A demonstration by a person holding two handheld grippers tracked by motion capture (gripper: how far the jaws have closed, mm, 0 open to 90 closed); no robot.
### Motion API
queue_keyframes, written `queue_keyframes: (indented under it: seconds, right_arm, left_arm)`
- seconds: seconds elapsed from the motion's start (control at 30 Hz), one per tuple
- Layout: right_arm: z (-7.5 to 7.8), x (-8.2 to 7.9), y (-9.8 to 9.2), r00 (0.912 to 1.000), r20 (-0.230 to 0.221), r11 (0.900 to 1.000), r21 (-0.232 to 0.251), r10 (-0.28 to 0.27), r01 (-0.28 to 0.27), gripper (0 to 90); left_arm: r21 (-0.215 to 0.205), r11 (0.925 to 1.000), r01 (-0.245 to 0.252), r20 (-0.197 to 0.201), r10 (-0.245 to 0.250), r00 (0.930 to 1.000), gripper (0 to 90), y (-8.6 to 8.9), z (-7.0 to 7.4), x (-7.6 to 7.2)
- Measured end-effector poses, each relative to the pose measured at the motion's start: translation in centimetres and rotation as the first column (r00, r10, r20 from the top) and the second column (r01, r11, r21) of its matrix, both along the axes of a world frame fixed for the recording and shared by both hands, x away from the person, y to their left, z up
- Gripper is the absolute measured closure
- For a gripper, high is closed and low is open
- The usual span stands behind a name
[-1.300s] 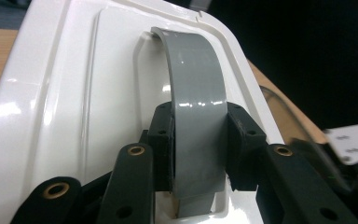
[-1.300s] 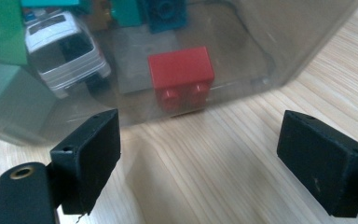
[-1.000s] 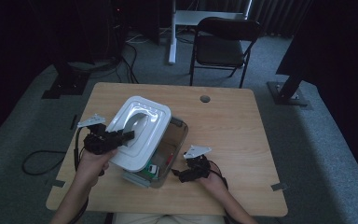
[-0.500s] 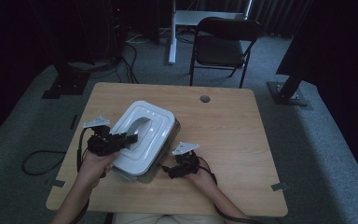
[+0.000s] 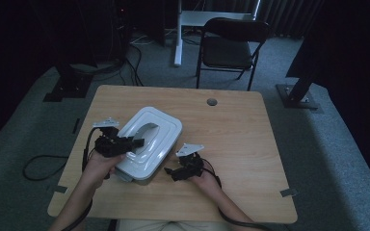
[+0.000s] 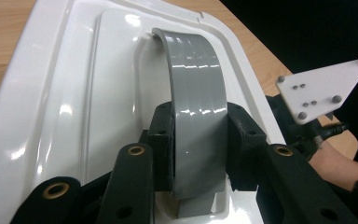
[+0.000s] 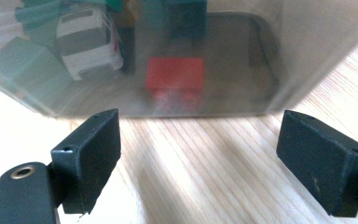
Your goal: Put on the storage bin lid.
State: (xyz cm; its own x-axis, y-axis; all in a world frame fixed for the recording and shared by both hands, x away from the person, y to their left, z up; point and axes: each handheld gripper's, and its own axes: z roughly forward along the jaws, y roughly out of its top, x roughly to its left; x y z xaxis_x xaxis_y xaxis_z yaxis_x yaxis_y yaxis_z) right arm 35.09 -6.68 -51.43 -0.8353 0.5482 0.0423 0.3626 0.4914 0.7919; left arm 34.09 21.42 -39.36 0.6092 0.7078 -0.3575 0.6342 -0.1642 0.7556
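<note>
On table, lidded box, handle clamped

My left gripper has chunky black jaws with brass-ringed screw holes. My right gripper shows matching black blocks. Each carries a pale three-cornered plate with small studs and a trailing black cable. My forearms are bare.

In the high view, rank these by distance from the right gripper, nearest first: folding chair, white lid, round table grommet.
From the right gripper:
1. White lid, just to its left, on the bin.
2. Round table grommet, near the table's far edge.
3. Folding chair, beyond the table.
</note>
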Motion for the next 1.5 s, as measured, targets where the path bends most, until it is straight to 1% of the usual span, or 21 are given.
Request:
queue_keyframes:
  seconds: [0.1, 0.13, 0.4, 0.5, 0.63, 0.73, 0.8, 0.9, 0.93, 1.0, 1.07, 1.1, 1.13, 1.2, 1.23, 1.27, 1.3, 1.33, 1.37, 1.4, 1.5]
  right_arm:
    - [0.0, -0.1, -0.2, 1.0000, 0.000, 1.000, 0.005, -0.008, 0.008, 13.2]
    - [0.0, -0.2, -0.9, 0.9999, 0.000, 1.000, 0.001, -0.013, 0.013, 13.2]
    - [0.3, -0.6, -2.4, 0.9997, -0.001, 1.000, 0.005, -0.026, 0.026, 13.2]
    - [0.3, -0.7, -2.8, 0.9995, 0.004, 0.999, -0.001, -0.033, 0.033, 13.2]
    - [0.4, -0.7, -3.4, 0.9991, -0.005, 0.999, 0.014, -0.042, 0.042, 13.2]
    - [0.3, -0.8, -3.6, 0.9988, -0.002, 0.999, 0.009, -0.049, 0.049, 13.2]
    - [0.3, -0.7, -3.8, 0.9985, -0.011, 0.998, 0.015, -0.054, 0.054, 13.2]
    - [0.3, -0.7, -4.0, 0.9983, -0.011, 0.998, 0.018, -0.057, 0.058, 13.2]
    - [0.4, -0.7, -4.0, 0.9984, -0.012, 0.998, 0.020, -0.056, 0.056, 13.2]
    - [0.3, -0.7, -4.1, 0.9983, -0.011, 0.998, 0.018, -0.057, 0.057, 13.2]
    - [0.3, -0.7, -4.1, 0.9982, -0.014, 0.998, 0.022, -0.058, 0.058, 13.2]
    - [0.3, -0.7, -4.1, 0.9983, -0.017, 0.998, 0.022, -0.056, 0.056, 13.2]
    - [0.2, -0.7, -4.0, 0.9985, -0.014, 0.998, 0.016, -0.053, 0.053, 13.2]
    - [0.2, -0.7, -4.0, 0.9987, -0.015, 0.999, 0.016, -0.048, 0.048, 13.2]
    - [0.3, -0.7, -3.9, 0.9989, -0.017, 0.999, 0.017, -0.044, 0.044, 13.2]
    - [0.3, -0.8, -3.9, 0.9989, -0.015, 0.999, 0.016, -0.045, 0.045, 13.2]
    - [0.4, -0.8, -3.9, 0.9990, -0.012, 0.999, 0.014, -0.043, 0.043, 13.2]
    - [0.5, -0.8, -3.9, 0.9991, -0.012, 0.999, 0.015, -0.041, 0.041, 13.2]
    - [0.6, -0.8, -4.0, 0.9992, -0.005, 0.999, 0.014, -0.040, 0.040, 13.2]
    - [0.6, -0.8, -4.1, 0.9990, -0.003, 0.999, 0.013, -0.044, 0.044, 13.3]
    - [0.8, -0.7, -4.4, 0.9988, 0.002, 0.999, 0.019, -0.049, 0.049, 13.3]
  left_arm:
    - [0.010, 0.9999, 0.009, 0.001, -0.009, 1.0000, 68.1, -0.1, 0.0, 0.2]
    - [0.029, 0.9994, 0.018, -0.003, -0.018, 0.9998, 68.0, -0.1, -0.1, 0.5]
    - [-0.008, 0.9998, 0.019, -0.011, -0.019, 0.9998, 67.9, 0.5, -0.7, 0.8]
    - [-0.001, 0.9998, 0.021, -0.005, -0.021, 0.9998, 67.8, 0.5, -0.7, 0.7]
    - [0.005, 0.9997, 0.024, 0.010, -0.024, 0.9997, 67.6, 0.5, -0.8, 0.6]
    - [0.012, 0.9994, 0.034, 0.017, -0.034, 0.9993, 67.1, 0.5, -0.8, 0.7]
    - [0.015, 0.9992, 0.036, 0.021, -0.037, 0.9991, 66.6, 0.7, -0.8, 0.7]
    - [0.023, 0.9993, 0.028, 0.025, -0.029, 0.9993, 64.6, 0.9, -0.8, 0.9]
    - [0.023, 0.9993, 0.028, 0.025, -0.029, 0.9993, 64.6, 0.9, -0.7, 0.9]
    - [0.006, 0.9998, 0.020, 0.023, -0.020, 0.9995, 64.0, 1.2, -0.9, 1.0]
    - [0.007, 0.9996, 0.026, 0.024, -0.026, 0.9994, 63.4, 1.3, -1.0, 1.0]
    - [0.018, 0.9994, 0.029, 0.043, -0.029, 0.9987, 63.3, 1.1, -1.0, 0.8]
    - [0.022, 0.9992, 0.033, 0.046, -0.034, 0.9983, 62.8, 1.1, -1.0, 0.7]
    - [0.027, 0.9987, 0.044, 0.047, -0.045, 0.9979, 58.7, 0.7, -0.9, 0.5]
    - [0.026, 0.9986, 0.046, 0.048, -0.047, 0.9977, 55.1, 0.6, -0.8, 0.4]
    - [0.022, 0.9990, 0.039, 0.058, -0.040, 0.9975, 48.9, 0.6, -0.8, 0.3]
    - [0.020, 0.9993, 0.031, 0.060, -0.033, 0.9977, 45.4, 0.6, -0.7, 0.3]
    - [0.022, 0.9991, 0.036, 0.062, -0.037, 0.9974, 44.3, 0.8, -0.6, 0.3]
    - [0.015, 0.9990, 0.041, 0.070, -0.042, 0.9967, 39.4, 1.0, -0.5, 0.2]
    - [0.012, 0.9995, 0.030, 0.072, -0.031, 0.9969, 32.8, 1.1, -0.5, 0.2]
    - [0.003, 1.0000, -0.002, 0.083, 0.002, 0.9965, 27.2, 1.9, -0.1, 0.0]
